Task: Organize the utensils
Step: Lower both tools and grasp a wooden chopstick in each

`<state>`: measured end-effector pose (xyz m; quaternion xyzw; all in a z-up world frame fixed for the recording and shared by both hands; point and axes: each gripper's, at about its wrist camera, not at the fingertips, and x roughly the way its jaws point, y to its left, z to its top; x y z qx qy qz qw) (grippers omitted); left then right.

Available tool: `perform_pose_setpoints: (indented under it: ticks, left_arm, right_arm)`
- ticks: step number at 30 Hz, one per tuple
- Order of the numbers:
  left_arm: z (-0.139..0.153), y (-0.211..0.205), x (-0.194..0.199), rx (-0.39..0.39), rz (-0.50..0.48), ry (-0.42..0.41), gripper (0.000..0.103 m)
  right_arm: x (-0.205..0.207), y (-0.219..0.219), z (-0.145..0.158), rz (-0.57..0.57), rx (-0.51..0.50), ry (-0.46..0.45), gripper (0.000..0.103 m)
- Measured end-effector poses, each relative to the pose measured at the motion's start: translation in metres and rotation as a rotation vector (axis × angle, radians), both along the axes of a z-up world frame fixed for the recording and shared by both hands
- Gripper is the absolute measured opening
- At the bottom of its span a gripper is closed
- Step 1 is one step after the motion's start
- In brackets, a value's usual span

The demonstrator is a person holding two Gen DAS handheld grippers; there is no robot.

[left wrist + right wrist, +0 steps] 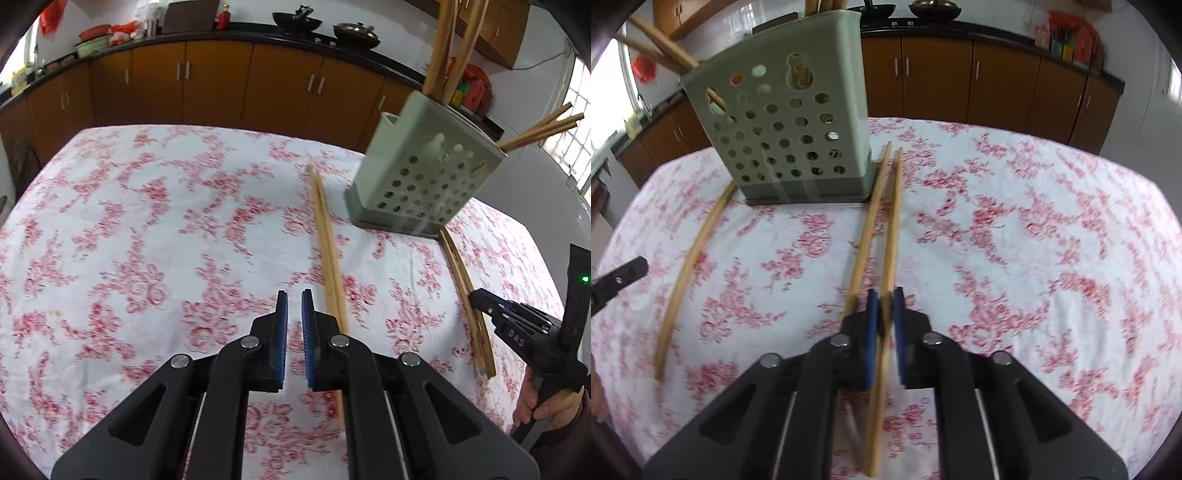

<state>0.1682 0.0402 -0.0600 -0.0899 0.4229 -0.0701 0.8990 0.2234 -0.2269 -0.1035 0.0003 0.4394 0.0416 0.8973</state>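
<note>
Right gripper (885, 295) pinches chopstick (892, 221) mid-tabletop, second chopstick (866, 236) alongside; holder (783, 122) toward far edge. Left gripper (294, 299) pressed together, empty. Sticks light, stiff, slippery; grip near middle.

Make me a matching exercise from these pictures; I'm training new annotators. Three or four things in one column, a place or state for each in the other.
Things
1. right claw
2. left claw
3. green holder
4. curved chopstick

States
A. upright on the tablecloth, chopsticks in it
B. shut, with nothing between its pads
C. shut on a chopstick
D. lying loose on the tablecloth, left of the holder in the right wrist view

Pairs: 1-C, 2-B, 3-A, 4-D
</note>
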Motion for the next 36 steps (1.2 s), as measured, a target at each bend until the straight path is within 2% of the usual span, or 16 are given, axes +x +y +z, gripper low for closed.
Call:
perform_pose_setpoints:
  ticks: [4,7,17,26,31,35,36]
  left_arm:
    - [-0.005,-0.008,0.001,-0.021,-0.034,0.011,0.008]
    - [-0.007,-0.014,0.002,-0.034,-0.061,0.017,0.008]
    - [-0.018,-0.032,0.011,0.043,-0.097,0.05,0.008]
    - [-0.02,-0.03,0.015,0.078,-0.069,0.055,0.008]
    - [-0.021,-0.037,0.014,0.088,-0.072,0.047,0.008]
    - [-0.022,-0.037,0.017,0.106,-0.052,0.042,0.008]
    - [-0.022,-0.032,0.019,0.111,-0.026,0.043,0.008]
  right_arm:
    - [0.005,-0.029,-0.002,-0.14,-0.012,-0.01,0.008]
    - [0.005,-0.049,-0.001,-0.184,0.011,-0.004,0.008]
    - [-0.004,-0.056,-0.002,-0.17,-0.013,-0.014,0.008]
    - [-0.006,-0.052,-0.002,-0.167,-0.024,-0.016,0.009]
    - [-0.01,-0.048,-0.001,-0.149,-0.009,-0.014,0.012]
    - [-0.011,-0.043,-0.001,-0.137,-0.028,-0.022,0.012]
    - [-0.011,-0.041,-0.001,-0.134,-0.033,-0.024,0.009]
